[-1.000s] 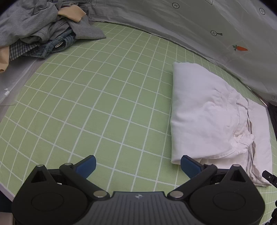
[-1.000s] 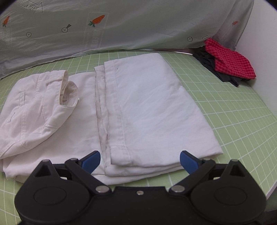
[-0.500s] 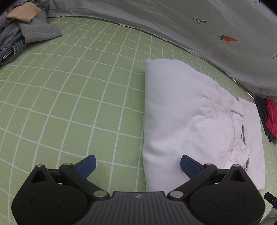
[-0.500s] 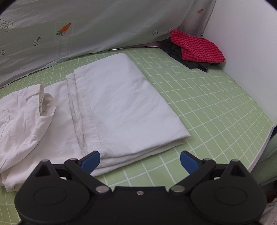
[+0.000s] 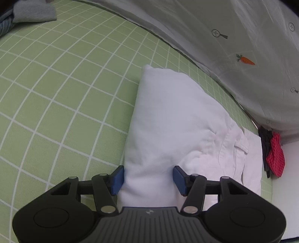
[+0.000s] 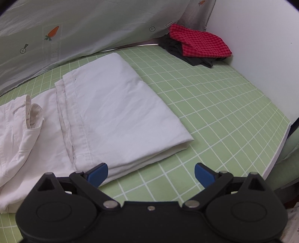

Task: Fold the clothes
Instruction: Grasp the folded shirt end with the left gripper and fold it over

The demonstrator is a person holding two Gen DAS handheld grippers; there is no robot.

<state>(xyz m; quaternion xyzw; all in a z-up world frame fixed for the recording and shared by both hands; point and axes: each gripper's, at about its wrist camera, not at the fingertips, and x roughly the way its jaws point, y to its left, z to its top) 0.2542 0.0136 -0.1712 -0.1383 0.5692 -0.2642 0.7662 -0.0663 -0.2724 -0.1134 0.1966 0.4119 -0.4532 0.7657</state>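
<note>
White folded trousers (image 5: 179, 127) lie on the green grid mat (image 5: 56, 93). In the left wrist view my left gripper (image 5: 148, 179) is partly closed, its blue pads on either side of the near end of the folded bundle; the cloth bulges between them. In the right wrist view the trousers (image 6: 115, 115) show the folded legs at centre and the waistband at the left. My right gripper (image 6: 151, 174) is open and empty just off the near folded edge, its left pad beside the hem.
A red checked cloth on dark folded clothes (image 6: 198, 46) lies at the mat's far right corner by the white wall. A pale sheet with carrot prints (image 6: 74, 28) hangs behind. Grey clothes (image 5: 33, 13) lie at the far left. The mat's right edge (image 6: 278, 149) drops off.
My left gripper has moved right onto the trousers' end and its jaws have narrowed around the cloth. My right gripper has swung right, off the trousers toward bare mat.
</note>
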